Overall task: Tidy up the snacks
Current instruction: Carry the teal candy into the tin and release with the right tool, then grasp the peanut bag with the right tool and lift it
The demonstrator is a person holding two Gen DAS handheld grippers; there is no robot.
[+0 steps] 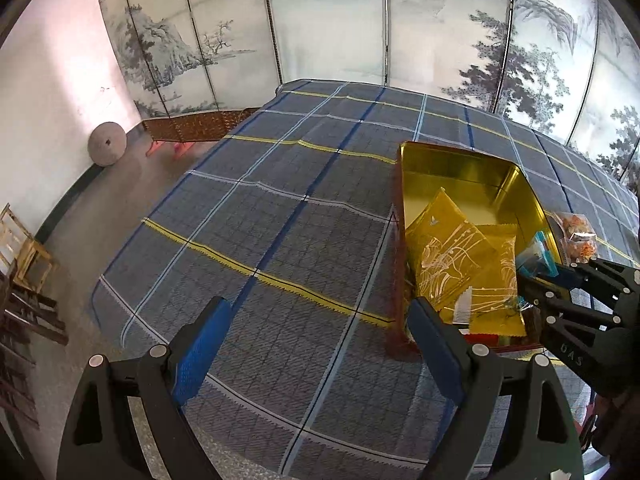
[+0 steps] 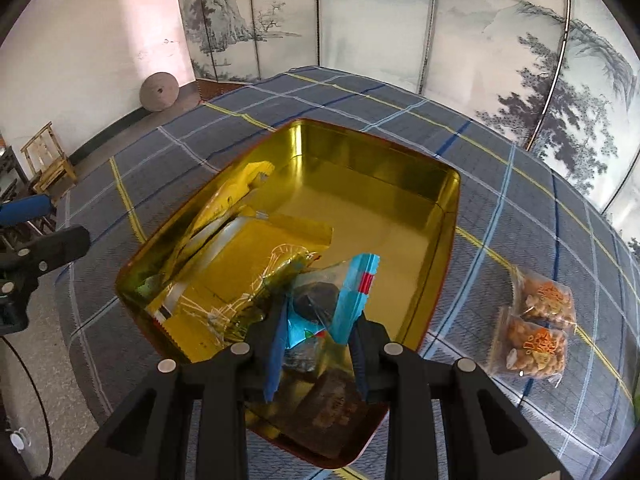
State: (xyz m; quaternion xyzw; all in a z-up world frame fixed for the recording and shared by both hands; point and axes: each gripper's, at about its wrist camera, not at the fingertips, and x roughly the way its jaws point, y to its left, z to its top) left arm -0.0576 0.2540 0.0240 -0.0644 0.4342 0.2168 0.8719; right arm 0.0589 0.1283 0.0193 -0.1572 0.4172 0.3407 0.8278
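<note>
Over the tin [image 2: 400,184], the right gripper [image 2: 316,336] clamps a blue packet [image 2: 352,292], perhaps a dark snack; the left gripper [image 1: 316,344] gapes, released, beside the tin.

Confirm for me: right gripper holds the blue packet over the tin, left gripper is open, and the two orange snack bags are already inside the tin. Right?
Not quite. The orange snack bags are not in the tin; they lie on the cloth to its right, as the right wrist view shows. The rest stands: the right gripper holds the blue packet over the tin, and the left gripper is open.
</note>
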